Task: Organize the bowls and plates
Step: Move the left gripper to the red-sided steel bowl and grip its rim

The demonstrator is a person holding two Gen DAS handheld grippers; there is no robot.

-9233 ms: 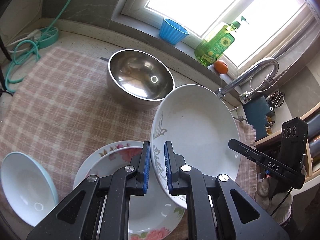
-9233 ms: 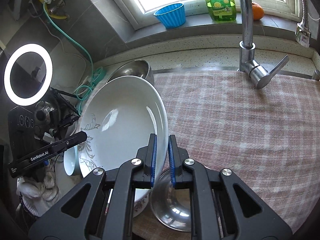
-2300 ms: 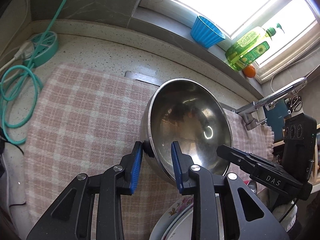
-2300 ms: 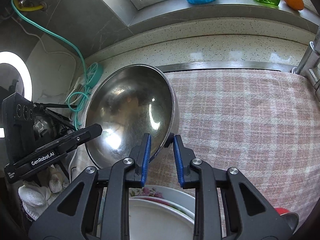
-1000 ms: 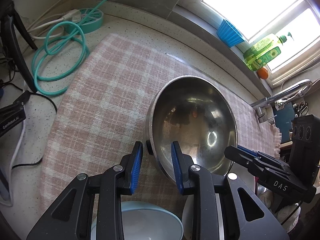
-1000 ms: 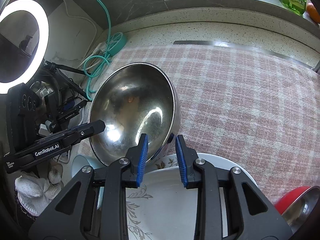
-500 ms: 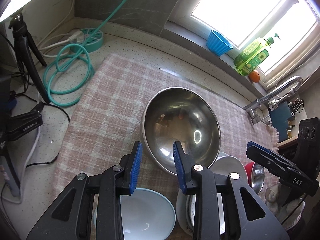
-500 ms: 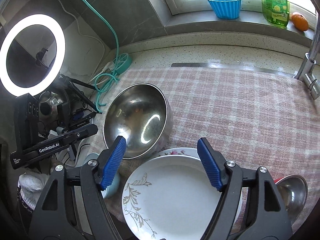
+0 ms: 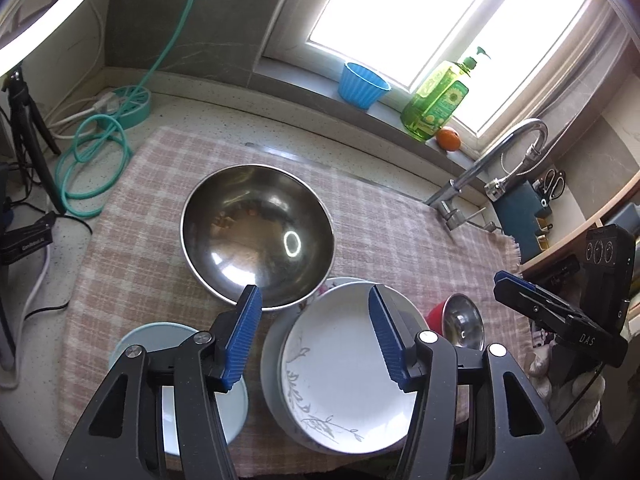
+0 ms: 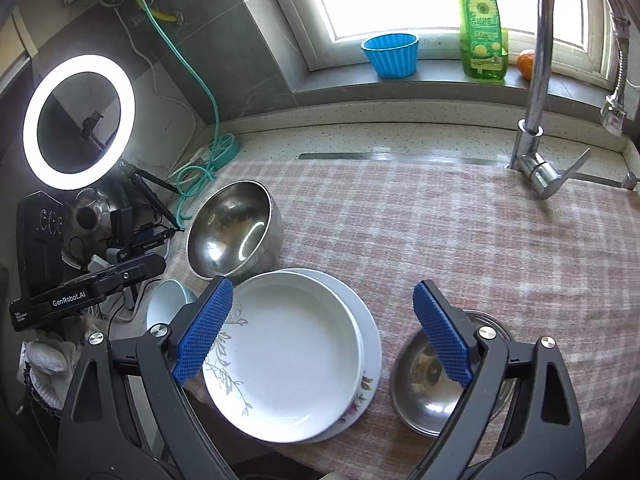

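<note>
A large steel bowl (image 9: 258, 234) stands upright on the pink checked cloth (image 9: 132, 256), also in the right wrist view (image 10: 234, 234). In front of it a white plate with a leaf pattern (image 9: 344, 368) (image 10: 284, 354) lies on a floral plate (image 10: 370, 364). A pale blue bowl (image 9: 172, 360) (image 10: 168, 306) sits at the front left. A small steel bowl (image 9: 464, 322) (image 10: 436, 380) with a red outside sits to the right. My left gripper (image 9: 314, 338) is open and empty above the plates. My right gripper (image 10: 322, 330) is open and empty above the white plate.
A tap (image 10: 538, 92) stands at the back right. A blue cup (image 10: 390, 56), green soap bottle (image 10: 482, 28) and orange (image 10: 526, 65) sit on the window sill. A teal hose (image 9: 92, 160), ring light (image 10: 78, 122) and tripod stand at the left.
Both grippers let go of the large steel bowl, which now rests on the cloth behind the plates. Both have opened wide and drawn back and up.
</note>
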